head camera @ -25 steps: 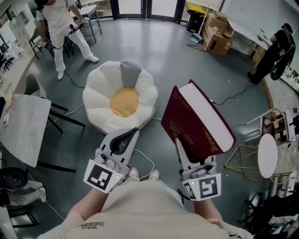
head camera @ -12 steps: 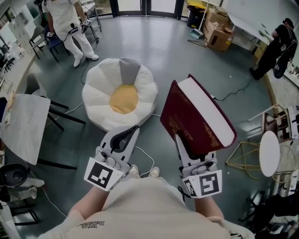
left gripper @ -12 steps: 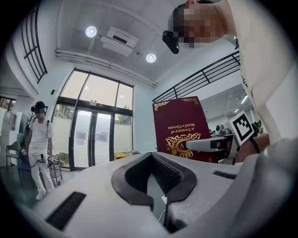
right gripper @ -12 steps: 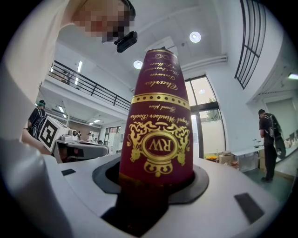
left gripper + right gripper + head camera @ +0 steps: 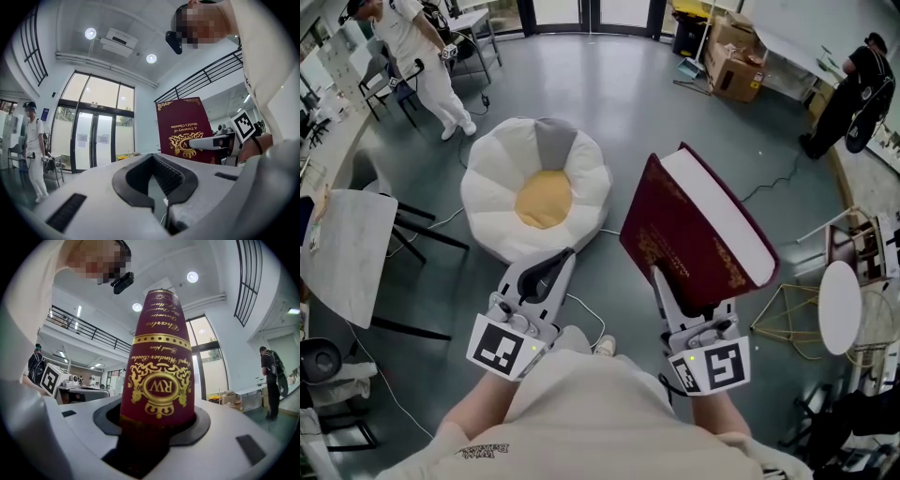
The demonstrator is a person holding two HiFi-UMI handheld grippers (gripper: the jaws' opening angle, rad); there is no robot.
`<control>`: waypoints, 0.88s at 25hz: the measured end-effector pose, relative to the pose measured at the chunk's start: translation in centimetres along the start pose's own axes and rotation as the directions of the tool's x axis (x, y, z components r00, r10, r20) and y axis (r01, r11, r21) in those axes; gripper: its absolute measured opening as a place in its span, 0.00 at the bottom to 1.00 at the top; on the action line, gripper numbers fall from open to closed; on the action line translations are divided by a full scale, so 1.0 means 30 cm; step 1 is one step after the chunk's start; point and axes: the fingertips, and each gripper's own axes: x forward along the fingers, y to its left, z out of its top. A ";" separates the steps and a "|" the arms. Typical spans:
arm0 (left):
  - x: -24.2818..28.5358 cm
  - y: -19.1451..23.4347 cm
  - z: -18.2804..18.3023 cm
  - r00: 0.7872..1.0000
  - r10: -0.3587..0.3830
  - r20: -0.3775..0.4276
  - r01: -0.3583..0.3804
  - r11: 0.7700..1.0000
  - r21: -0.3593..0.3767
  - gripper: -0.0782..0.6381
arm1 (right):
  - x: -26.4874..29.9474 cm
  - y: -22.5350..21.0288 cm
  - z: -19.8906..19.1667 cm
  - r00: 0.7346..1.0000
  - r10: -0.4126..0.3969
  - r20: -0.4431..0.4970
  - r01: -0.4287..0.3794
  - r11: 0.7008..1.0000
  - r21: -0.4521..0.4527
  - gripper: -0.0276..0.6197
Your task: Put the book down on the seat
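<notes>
A thick maroon book with gold print and white page edges stands tilted above the floor, and my right gripper is shut on its lower end. In the right gripper view the book's spine fills the space between the jaws. The seat is a white flower-shaped cushion with a yellow middle, on the floor ahead and left of the book. My left gripper points toward the seat's near edge, shut and holding nothing. The left gripper view shows the book to its right, with the right gripper on it.
A marble-topped table stands at the left, and a round white side table with a gold wire frame at the right. Cardboard boxes sit at the back. One person walks at the far left, another stands at the far right.
Both grippers and the book have edged forward toward the seat. The person in white at the back left has walked further left.
</notes>
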 end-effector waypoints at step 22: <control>0.169 0.200 -0.080 0.999 0.007 0.031 -0.007 1.000 0.013 0.11 | 0.165 -0.087 -0.081 1.000 -0.014 -0.021 0.013 0.999 -0.037 0.40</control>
